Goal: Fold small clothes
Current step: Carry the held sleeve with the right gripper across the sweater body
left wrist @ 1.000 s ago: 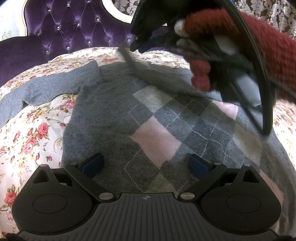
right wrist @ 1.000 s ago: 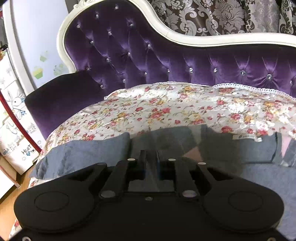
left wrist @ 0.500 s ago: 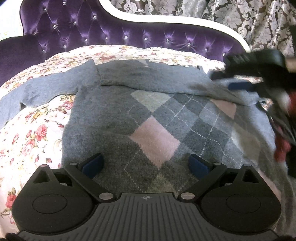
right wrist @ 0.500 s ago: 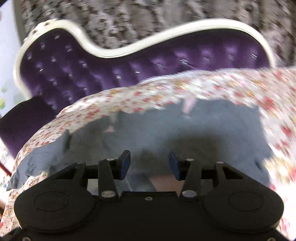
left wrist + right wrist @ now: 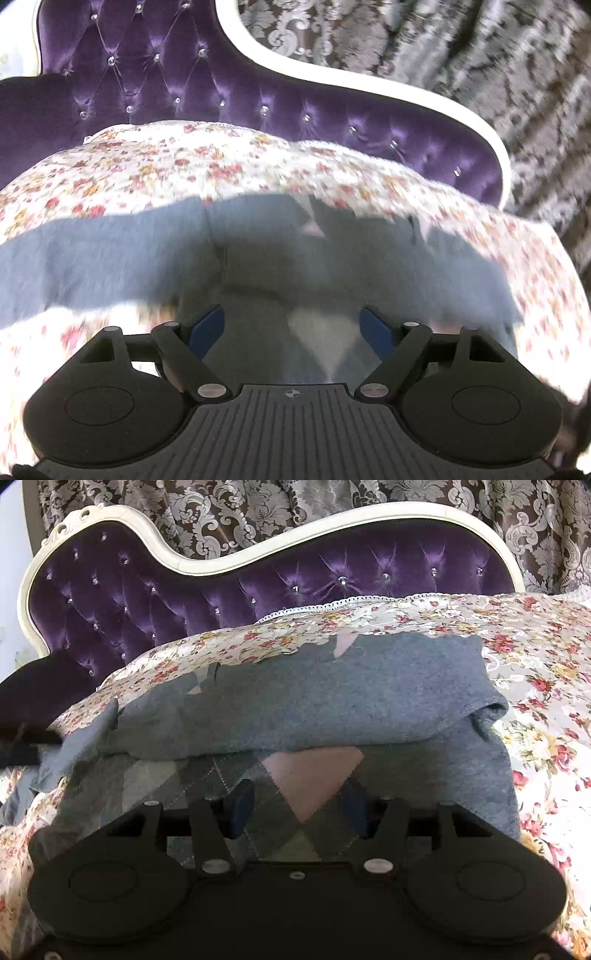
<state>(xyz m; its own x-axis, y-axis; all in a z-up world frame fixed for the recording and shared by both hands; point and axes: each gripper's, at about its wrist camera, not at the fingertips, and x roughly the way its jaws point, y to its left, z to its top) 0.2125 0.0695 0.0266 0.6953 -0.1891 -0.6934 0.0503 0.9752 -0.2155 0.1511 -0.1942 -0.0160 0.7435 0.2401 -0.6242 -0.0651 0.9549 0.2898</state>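
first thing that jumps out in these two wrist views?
The grey argyle sweater, lying mid-frame on the floral cover with a plain grey sleeve folded across its pink-diamond front. Behind it rises the tufted purple sofa back. Both the left hand-held gripper and right hand-held gripper are open above the knit.

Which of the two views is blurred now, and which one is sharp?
Left wrist view: motion blur smears the sweater and flowered cover; only the left gripper stays crisp. Right wrist view: sharp, sweater weave and sofa back clear, edges bent by fisheye.
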